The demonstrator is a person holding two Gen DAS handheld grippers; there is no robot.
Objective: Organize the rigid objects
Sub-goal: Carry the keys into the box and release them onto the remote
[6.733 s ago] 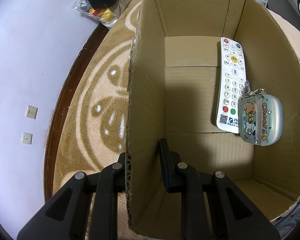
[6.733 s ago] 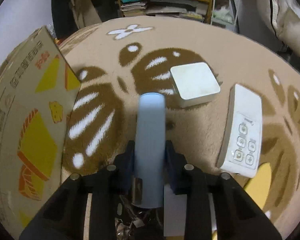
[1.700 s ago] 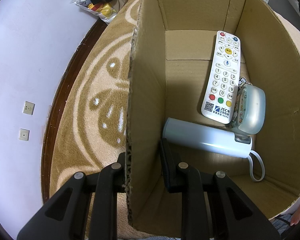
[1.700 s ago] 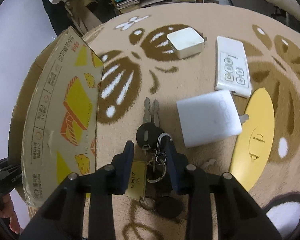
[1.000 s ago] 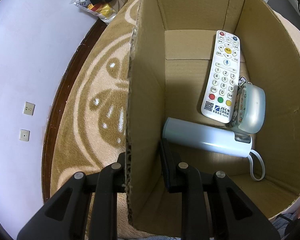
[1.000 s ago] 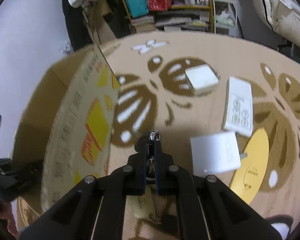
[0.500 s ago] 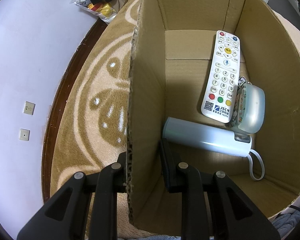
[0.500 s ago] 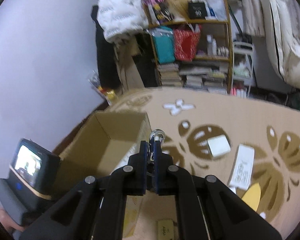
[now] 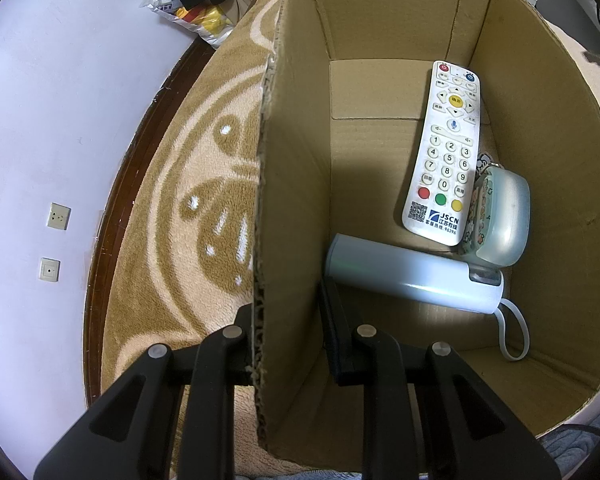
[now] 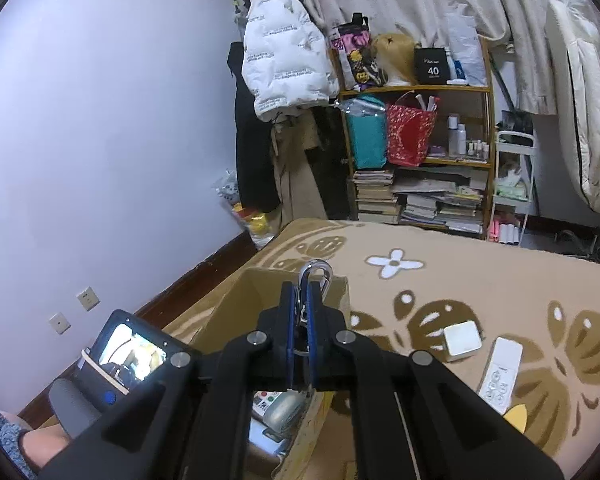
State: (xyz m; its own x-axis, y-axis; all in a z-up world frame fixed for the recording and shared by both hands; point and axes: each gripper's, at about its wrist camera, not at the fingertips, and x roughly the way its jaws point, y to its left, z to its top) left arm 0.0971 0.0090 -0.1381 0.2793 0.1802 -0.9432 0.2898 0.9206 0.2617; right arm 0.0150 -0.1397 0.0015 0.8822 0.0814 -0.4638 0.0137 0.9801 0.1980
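1. The left gripper [image 9: 288,328] is clamped on the near wall of the cardboard box [image 9: 288,200], probably to steady it for loading.
2. The right gripper [image 10: 300,320] is pinched fully closed on a silver carabiner [image 10: 315,274], held above the box, likely for dropping in.
3. Inside, along the right wall, lie a white remote [image 9: 446,152], a pale-blue bottle [image 9: 412,276] and a pouch [image 9: 500,216].
4. A white square box [image 10: 462,340] and small remote [image 10: 500,374] wait on the rug [image 10: 480,280].

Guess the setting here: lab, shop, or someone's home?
Most likely a lived-in bedroom at home: patterned rug, a white puffer jacket hanging by the wall, a cluttered shelf of books and bottles, and what looks like bedding.
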